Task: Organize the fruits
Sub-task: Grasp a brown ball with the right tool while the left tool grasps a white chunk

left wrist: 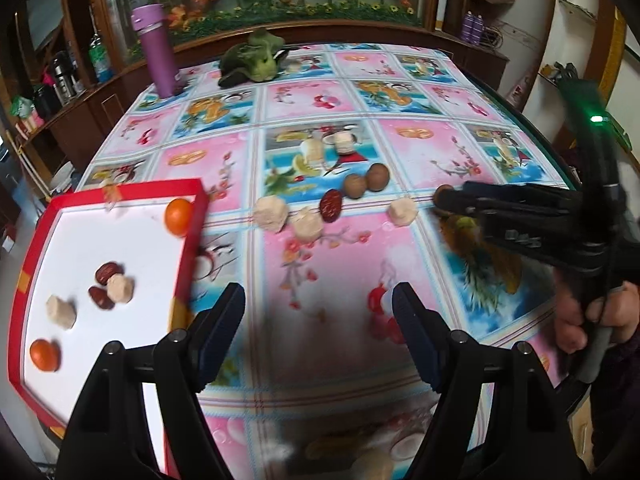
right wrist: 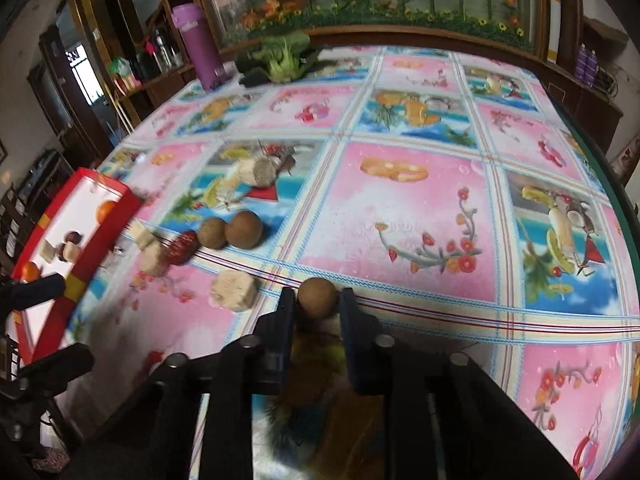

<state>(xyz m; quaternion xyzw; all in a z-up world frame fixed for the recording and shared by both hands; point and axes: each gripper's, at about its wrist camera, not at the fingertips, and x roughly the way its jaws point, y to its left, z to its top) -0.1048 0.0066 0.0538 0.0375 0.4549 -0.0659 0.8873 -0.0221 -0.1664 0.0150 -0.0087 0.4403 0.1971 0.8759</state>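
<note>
The right hand-held gripper (right wrist: 318, 300) has its two fingers closed against the sides of a round brown longan-like fruit (right wrist: 317, 295), low over the bench (right wrist: 400, 216). Judging from this, the squeeze should stay gentle and the lift straight before it travels left to the shallow red-rimmed white tray (left wrist: 192, 248). The left hand-held gripper (left wrist: 318, 308) hovers open and empty just right of that tray. No brand or writing is readable.
</note>
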